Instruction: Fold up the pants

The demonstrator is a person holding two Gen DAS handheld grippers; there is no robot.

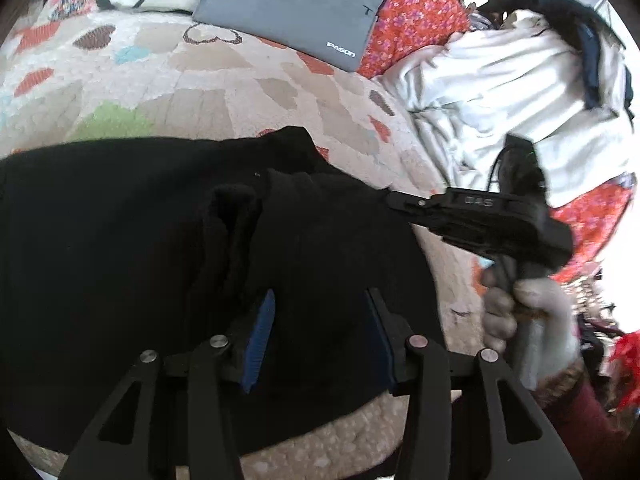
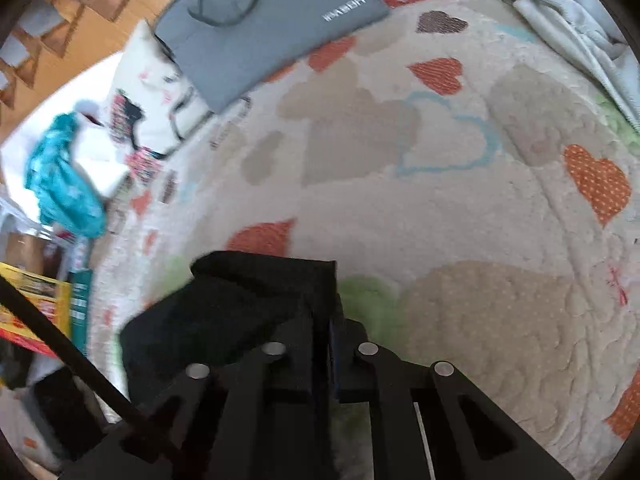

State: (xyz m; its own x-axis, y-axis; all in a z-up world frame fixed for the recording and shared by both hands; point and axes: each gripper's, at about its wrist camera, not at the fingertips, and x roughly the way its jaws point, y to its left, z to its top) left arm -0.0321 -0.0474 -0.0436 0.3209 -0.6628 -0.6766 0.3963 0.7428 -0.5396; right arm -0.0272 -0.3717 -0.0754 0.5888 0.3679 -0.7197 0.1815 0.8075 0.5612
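Black pants point(image 1: 160, 240): spread on heart-patterned quilt point(image 1: 224, 92), near edge. Right gripper point(image 2: 326, 332): closed, pinching a pants corner. Left gripper point(image 1: 320, 336): jaws apart above fabric. Grey laptop sleeve point(image 1: 292, 4): far. Risk: thin pinch slips, fold collapses crooked.

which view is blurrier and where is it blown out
Right wrist view is blurrier: the gray bag and teal cloth smear with motion. Left wrist view is sharper but blown out white at its right edge, beside the gloved hand; the black pants show almost no detail.
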